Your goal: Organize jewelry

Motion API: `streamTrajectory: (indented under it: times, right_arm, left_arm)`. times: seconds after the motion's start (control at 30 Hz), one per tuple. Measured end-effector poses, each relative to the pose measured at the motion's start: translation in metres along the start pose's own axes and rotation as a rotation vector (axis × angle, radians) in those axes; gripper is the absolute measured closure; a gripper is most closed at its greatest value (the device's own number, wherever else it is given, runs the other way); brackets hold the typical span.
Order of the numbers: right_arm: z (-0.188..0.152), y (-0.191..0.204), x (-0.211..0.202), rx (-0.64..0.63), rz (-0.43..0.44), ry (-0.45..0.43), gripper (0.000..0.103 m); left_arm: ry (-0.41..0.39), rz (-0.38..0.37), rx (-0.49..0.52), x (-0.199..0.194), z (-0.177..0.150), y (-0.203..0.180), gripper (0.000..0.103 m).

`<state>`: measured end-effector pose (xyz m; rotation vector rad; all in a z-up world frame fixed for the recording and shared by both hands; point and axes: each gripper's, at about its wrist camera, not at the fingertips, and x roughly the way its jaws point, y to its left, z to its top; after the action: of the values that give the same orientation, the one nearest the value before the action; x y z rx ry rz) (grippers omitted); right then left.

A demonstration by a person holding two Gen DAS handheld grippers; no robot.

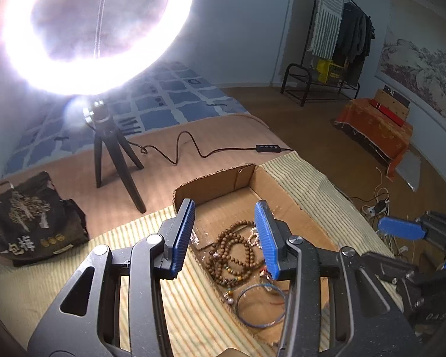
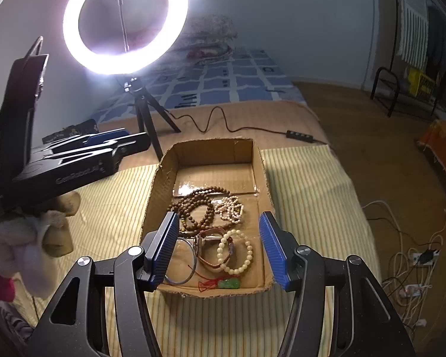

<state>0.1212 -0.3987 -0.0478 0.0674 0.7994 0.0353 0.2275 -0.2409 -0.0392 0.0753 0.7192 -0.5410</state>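
Note:
A shallow cardboard box [image 2: 160,184] lies on a striped mat and holds the jewelry: a long brown wooden bead strand [image 2: 197,208], a small pale bead strand [image 2: 230,208], a cream bead bracelet [image 2: 236,251], a brown leather band [image 2: 211,247], a thin metal bangle [image 2: 190,263] and a green pendant on red cord [image 2: 229,283]. My right gripper [image 2: 218,251] is open and empty above the box's near end. My left gripper [image 1: 226,239] is open and empty over the box's left side, above the brown beads [image 1: 232,253] and bangle [image 1: 260,305]. It also shows in the right wrist view [image 2: 74,148].
A lit ring light on a black tripod [image 2: 142,119] stands behind the box, its cable and switch [image 2: 300,136] trailing right. A black printed bag [image 1: 32,220] lies left on the mat. The bed edge drops to a wooden floor with cables [image 2: 413,255] at right.

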Motion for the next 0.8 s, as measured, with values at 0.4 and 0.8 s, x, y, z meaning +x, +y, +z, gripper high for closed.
streamTrajectory:
  times: [0.4, 0.8]
  right_arm:
    - [-0.006, 0.017, -0.042, -0.043, -0.071, -0.087, 0.043]
    - [-0.02, 0.03, -0.066, -0.049, -0.068, -0.145, 0.038]
  left_arm:
    - [-0.042, -0.017, 0.014, -0.077, -0.017, -0.008, 0.06]
    - [-0.099, 0.002, 0.013, -0.14, -0.05, -0.014, 0.054]
